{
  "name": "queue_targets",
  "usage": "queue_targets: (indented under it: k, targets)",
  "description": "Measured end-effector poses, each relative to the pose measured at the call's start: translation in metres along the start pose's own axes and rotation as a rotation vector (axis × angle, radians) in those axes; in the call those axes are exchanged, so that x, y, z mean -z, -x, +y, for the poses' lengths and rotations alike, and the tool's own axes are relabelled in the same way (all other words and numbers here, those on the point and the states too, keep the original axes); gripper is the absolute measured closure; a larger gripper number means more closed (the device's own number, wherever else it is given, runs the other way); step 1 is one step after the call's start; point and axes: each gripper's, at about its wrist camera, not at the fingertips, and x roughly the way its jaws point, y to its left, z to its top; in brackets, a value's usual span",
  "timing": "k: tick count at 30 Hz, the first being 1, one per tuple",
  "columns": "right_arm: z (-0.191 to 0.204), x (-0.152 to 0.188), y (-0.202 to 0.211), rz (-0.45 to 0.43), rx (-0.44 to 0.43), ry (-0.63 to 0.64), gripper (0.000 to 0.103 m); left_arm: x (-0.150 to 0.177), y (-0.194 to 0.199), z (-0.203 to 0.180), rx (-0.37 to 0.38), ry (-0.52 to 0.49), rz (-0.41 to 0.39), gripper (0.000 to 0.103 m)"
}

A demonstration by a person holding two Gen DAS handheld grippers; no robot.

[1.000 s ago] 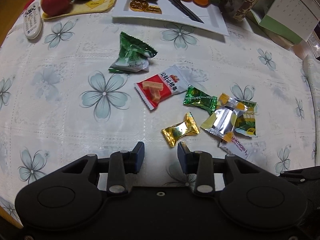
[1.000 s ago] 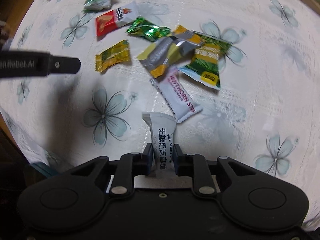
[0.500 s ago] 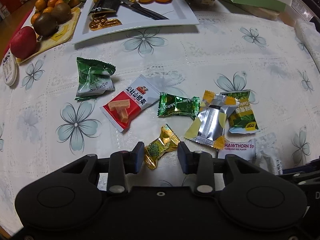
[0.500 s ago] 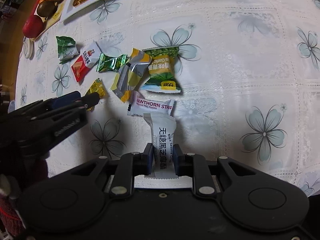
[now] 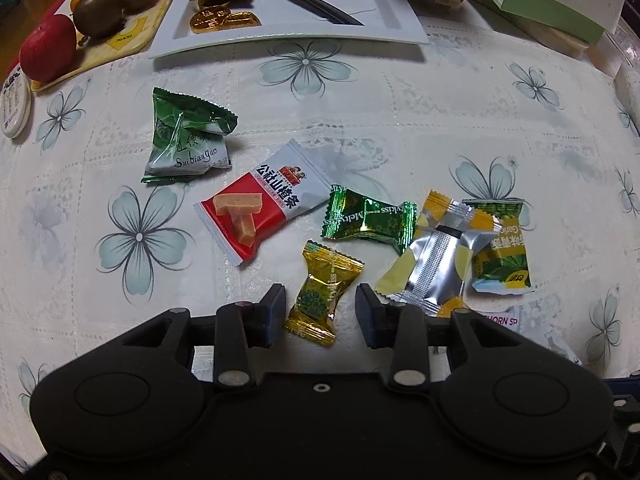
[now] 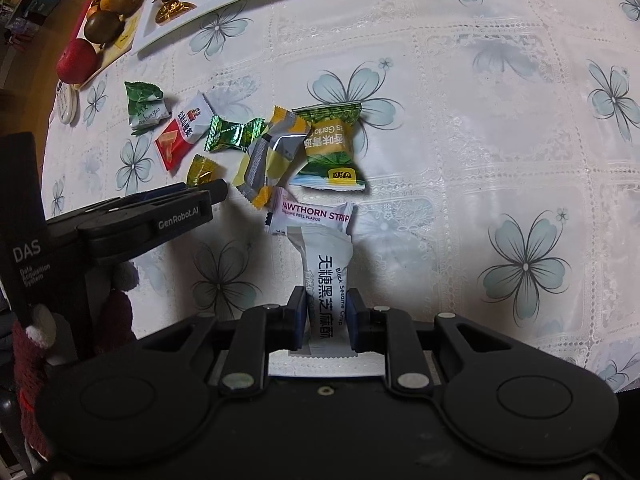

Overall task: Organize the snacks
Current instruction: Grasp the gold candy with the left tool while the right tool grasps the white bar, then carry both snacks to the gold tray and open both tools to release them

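A gold-wrapped candy (image 5: 324,292) lies on the flowered tablecloth between the fingers of my left gripper (image 5: 320,309), which is open with its pads clear of the wrapper. Seen from the right wrist, the left gripper (image 6: 218,194) hovers over that gold candy (image 6: 202,172). My right gripper (image 6: 326,320) is shut on a white black-sesame-crisp packet (image 6: 326,268), held above the cloth. Under its tip lies a Hawthorn Strip packet (image 6: 312,216). The loose pile also holds a silver-yellow packet (image 5: 436,260), a green candy (image 5: 368,220), a garlic-pea packet (image 5: 502,256), a red-white packet (image 5: 264,204) and a green Suibianguo packet (image 5: 186,140).
A white tray (image 5: 400,30) at the back carries a knife (image 5: 312,0), gold coins and oranges. Left of it are kiwis and a red apple (image 5: 48,54) on a yellow mat, and a white round case (image 5: 14,104). Boxes (image 5: 560,8) stand back right. A red sleeve (image 6: 116,312) shows.
My left gripper came in over the gold candy, which now lies between its fingers. The right gripper rolled and rose a little, still gripping the sesame packet.
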Motion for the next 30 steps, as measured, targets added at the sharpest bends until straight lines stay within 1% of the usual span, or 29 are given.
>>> queue_targets:
  k: [3, 6, 9, 10, 11, 12, 13, 17, 19, 25, 30]
  targets:
    - [-0.001, -0.001, 0.0, 0.004, -0.005, -0.009, 0.081, -0.001, 0.001, 0.004, -0.005, 0.027, -0.015, 0.056]
    - [-0.002, -0.002, 0.0, 0.002, -0.002, -0.019, 0.081, -0.003, 0.0, 0.007, -0.002, 0.043, -0.014, 0.056]
    - [-0.002, -0.002, -0.001, -0.002, 0.001, -0.022, 0.081, -0.003, -0.001, 0.004, -0.008, 0.037, -0.02, 0.056]
    - [-0.002, -0.002, -0.001, -0.004, 0.004, -0.023, 0.081, -0.002, -0.001, 0.002, -0.008, 0.035, -0.021, 0.058]
    - [-0.002, -0.002, -0.001, -0.006, 0.007, -0.023, 0.081, -0.002, -0.001, 0.001, 0.001, 0.037, -0.022, 0.06]
    - [-0.002, -0.002, -0.001, -0.009, 0.01, -0.021, 0.081, -0.002, 0.0, 0.001, 0.008, 0.043, -0.025, 0.073]
    - [-0.001, -0.002, -0.001, -0.013, 0.015, -0.019, 0.081, -0.002, 0.001, 0.002, 0.022, 0.052, -0.024, 0.078]
    - [-0.004, -0.002, 0.001, -0.035, 0.035, -0.015, 0.081, -0.001, 0.007, 0.012, 0.097, 0.144, 0.003, 0.078]
    - [-0.007, -0.002, 0.003, -0.052, 0.048, -0.02, 0.081, 0.001, 0.009, 0.017, 0.114, 0.183, 0.017, 0.078]
    - [-0.02, -0.005, 0.008, -0.094, 0.086, -0.055, 0.081, 0.017, 0.02, 0.032, 0.076, 0.227, 0.053, 0.078]
    - [-0.03, -0.006, 0.005, -0.085, 0.103, -0.086, 0.081, 0.04, 0.027, 0.039, 0.049, 0.217, 0.074, 0.078]
